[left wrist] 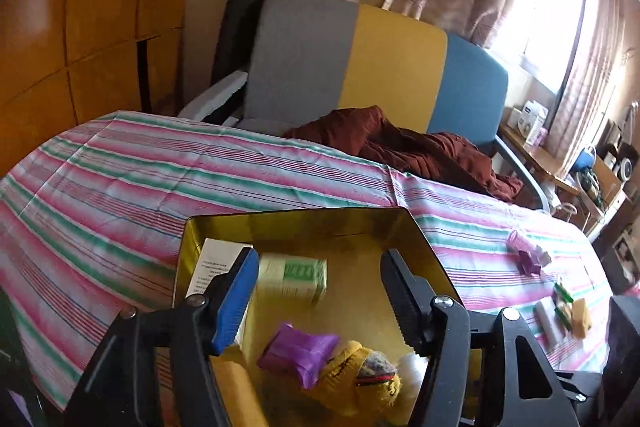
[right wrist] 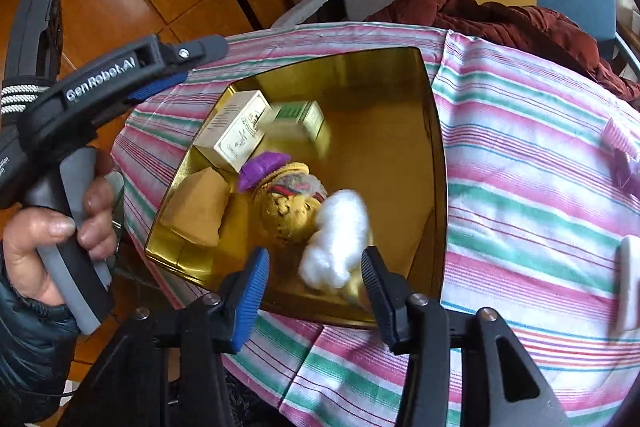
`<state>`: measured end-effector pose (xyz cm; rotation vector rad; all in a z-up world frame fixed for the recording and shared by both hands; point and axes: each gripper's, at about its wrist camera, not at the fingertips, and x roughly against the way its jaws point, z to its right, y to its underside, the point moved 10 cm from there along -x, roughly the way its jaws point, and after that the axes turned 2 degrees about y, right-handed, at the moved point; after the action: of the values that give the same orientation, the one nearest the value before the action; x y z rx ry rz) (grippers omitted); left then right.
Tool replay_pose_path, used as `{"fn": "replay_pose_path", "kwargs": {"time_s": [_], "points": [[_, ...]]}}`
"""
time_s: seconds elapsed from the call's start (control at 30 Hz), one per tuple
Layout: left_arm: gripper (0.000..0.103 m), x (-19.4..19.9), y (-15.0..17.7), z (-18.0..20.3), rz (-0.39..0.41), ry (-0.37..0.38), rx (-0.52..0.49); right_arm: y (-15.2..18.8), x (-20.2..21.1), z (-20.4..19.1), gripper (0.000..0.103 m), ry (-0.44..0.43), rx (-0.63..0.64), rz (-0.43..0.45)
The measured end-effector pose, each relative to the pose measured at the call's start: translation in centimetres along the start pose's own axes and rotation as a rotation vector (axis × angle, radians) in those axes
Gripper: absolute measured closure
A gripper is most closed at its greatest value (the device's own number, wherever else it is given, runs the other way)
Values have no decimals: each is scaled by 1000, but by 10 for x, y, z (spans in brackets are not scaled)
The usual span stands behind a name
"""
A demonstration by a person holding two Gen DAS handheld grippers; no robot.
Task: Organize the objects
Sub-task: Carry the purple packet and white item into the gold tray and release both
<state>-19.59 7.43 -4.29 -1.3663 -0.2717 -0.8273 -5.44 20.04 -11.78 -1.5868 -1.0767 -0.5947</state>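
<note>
The left wrist camera sits just behind the left gripper (left wrist: 320,283) and looks down at a slant, close over the gold tin (left wrist: 356,223), then on across the striped cloth (left wrist: 120,171) to the chair (left wrist: 360,55) and the window. The right wrist camera looks down more steeply from the tin's near edge, past the right gripper (right wrist: 316,267). Both views share the tin, the cloth, the chair and the dark red jacket (right wrist: 500,15).
</note>
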Motion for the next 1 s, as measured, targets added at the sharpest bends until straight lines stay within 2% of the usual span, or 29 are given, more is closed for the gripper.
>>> {"fn": "replay_pose_path", "kwargs": {"time_s": [0.43,0.63,0.7,0.77,1.0], "points": [[35,24,74,7,-73,-32,-32,-1,19,14,54,65,-45,78],[33,36,75,16,-48,-51,-61,2,27,20,53,112,-47,99],[32,39,74,21,-43,-48,-76,3,30,22,50,126,-46,111],[32,41,75,27,-42,-45,-93,3,33,24,42,130,-48,124],[32,45,79,44,-49,-27,-126,3,44,39,41,151,-80,155]]}}
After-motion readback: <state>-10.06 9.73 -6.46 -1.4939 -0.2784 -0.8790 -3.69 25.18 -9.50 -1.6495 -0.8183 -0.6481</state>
